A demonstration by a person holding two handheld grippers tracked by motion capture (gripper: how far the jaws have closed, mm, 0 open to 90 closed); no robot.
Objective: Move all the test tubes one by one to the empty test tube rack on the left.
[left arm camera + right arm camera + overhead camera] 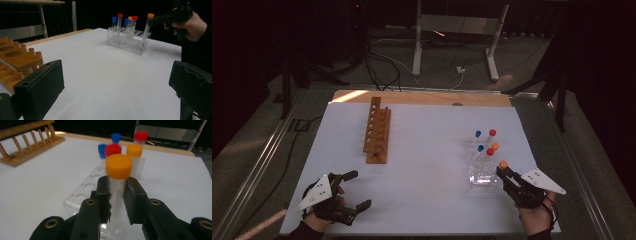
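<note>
A clear plastic tube rack (484, 175) (128, 40) (82, 195) stands at the right of the white table, with several capped tubes in it: blue, red and orange caps. My right gripper (503, 172) (117, 195) is shut on the orange-capped tube (503, 164) (118, 173) (148, 23) at the rack's near right corner; the tube stands upright in the rack. A wooden tube rack (377, 131) (15, 58) (30, 143) lies at the centre left. My left gripper (354, 190) (115, 85) is open near the table's front left, with nothing between its jaws.
The white table top (427, 150) has a wooden strip along its far edge. Behind it stand a metal frame's legs (457, 40) and cables on the floor. Metal rails run along both sides of the table.
</note>
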